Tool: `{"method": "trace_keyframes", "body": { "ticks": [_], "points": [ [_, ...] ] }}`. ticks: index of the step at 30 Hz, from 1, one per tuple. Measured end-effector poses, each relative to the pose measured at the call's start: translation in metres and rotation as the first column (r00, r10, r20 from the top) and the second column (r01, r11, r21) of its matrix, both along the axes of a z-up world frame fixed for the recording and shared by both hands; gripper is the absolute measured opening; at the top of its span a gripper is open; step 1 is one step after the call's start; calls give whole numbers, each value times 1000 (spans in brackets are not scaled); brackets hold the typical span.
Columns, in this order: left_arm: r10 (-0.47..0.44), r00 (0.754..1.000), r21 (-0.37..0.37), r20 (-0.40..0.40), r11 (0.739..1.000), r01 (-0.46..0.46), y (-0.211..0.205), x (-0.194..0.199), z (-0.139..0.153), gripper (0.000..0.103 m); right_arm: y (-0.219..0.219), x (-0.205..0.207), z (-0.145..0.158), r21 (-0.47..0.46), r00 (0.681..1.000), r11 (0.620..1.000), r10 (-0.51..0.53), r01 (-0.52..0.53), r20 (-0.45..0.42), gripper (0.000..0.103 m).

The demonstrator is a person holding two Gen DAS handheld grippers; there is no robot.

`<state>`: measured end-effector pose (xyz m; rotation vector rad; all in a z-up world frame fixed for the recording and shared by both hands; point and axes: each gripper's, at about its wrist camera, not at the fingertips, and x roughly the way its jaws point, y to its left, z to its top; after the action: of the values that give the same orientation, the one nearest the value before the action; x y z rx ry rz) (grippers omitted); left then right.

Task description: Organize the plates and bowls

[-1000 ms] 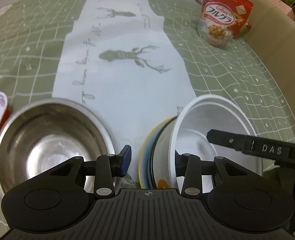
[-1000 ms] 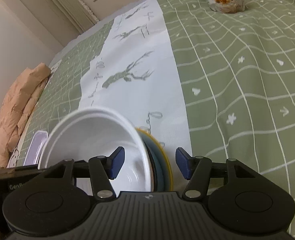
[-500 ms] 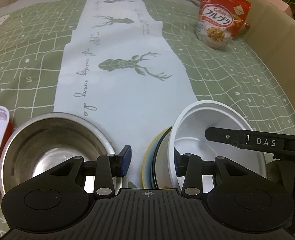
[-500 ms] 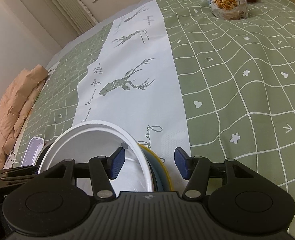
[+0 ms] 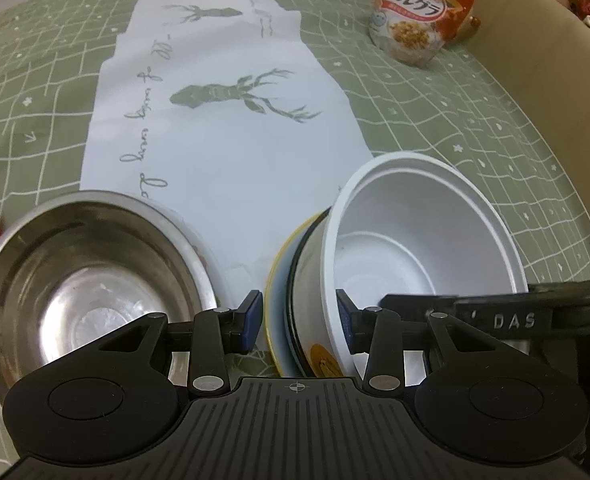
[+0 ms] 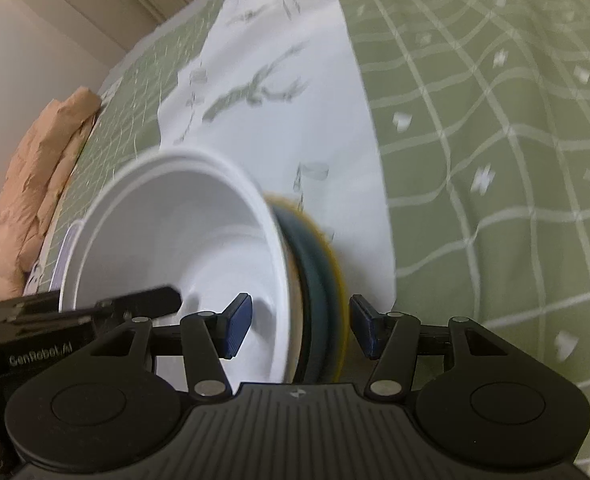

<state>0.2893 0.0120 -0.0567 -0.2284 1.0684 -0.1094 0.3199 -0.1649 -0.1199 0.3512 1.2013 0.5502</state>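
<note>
Green checked tablecloth point(image 5: 435, 128) under white deer runner point(image 5: 223, 128).

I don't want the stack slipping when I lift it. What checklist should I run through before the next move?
1. Right gripper straddles the stack's rim: ok. One pad sits inside the white bowl and one outside the yellow-rimmed plate, with the jaws open.
2. Left gripper clamped on the opposite rim: cannot tell. Its pads sit very close to the rim.
3. White bowl level on the plates: not ok, it is tilted.
4. Steel bowl apart from the stack: ok.
5. Right wrist view sharp enough to judge contact: not ok, it is blurred.
</note>
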Motion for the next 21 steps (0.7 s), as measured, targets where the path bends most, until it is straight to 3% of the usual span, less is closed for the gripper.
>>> {"method": "trace_keyframes", "body": {
  "ticks": [13,21],
  "points": [
    [-6,1000,-48,-12,999,5,6,2,-6,45,3,-1,0,24,1000,1000,-17,18,-20,55],
    [6,999,-169,-50,985,-14,24,3,-10,46,4,-3,1,21,999,999,-33,34,-17,55]
  ]
}}
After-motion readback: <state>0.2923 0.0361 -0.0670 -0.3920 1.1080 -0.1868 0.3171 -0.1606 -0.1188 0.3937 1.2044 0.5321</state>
